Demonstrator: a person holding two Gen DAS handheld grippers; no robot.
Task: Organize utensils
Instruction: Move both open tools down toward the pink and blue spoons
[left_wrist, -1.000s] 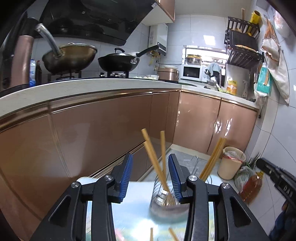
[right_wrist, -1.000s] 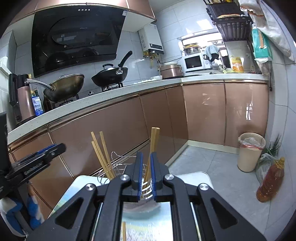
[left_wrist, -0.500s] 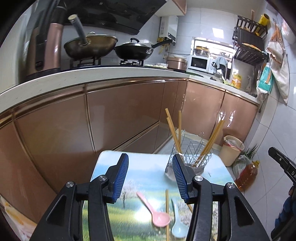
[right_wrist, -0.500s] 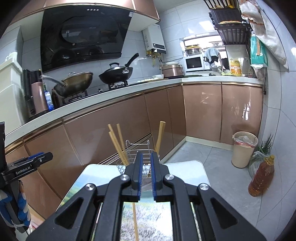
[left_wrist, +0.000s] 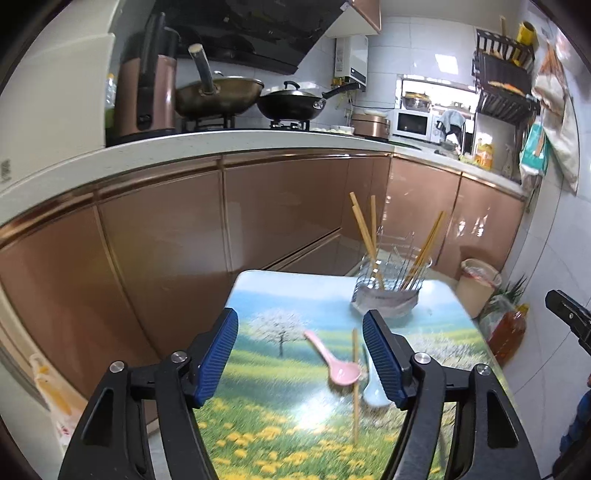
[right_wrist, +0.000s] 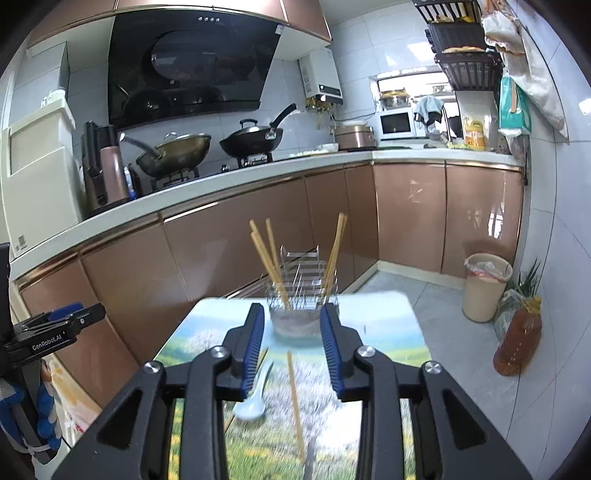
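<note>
A wire utensil holder (left_wrist: 391, 291) (right_wrist: 301, 306) with several wooden chopsticks stands at the far end of a small table with a landscape print (left_wrist: 280, 398) (right_wrist: 384, 332). A pink spoon (left_wrist: 334, 360), a light blue spoon (left_wrist: 373, 387) (right_wrist: 253, 397) and a loose chopstick (left_wrist: 355, 384) (right_wrist: 295, 398) lie on the table. My left gripper (left_wrist: 301, 354) is open and empty above the table's near part. My right gripper (right_wrist: 291, 347) is open and empty, short of the holder, over the chopstick.
Brown kitchen cabinets (left_wrist: 184, 240) and a counter with woks run behind the table. A bin (right_wrist: 485, 286) and an oil bottle (right_wrist: 517, 341) stand on the floor to the right. The other gripper shows at each view's edge (right_wrist: 48, 332) (left_wrist: 569, 314).
Both grippers have pulled back from the holder. My right gripper, shut before, has opened. My left gripper has opened wider. The spoons and the loose chopstick have come into view.
</note>
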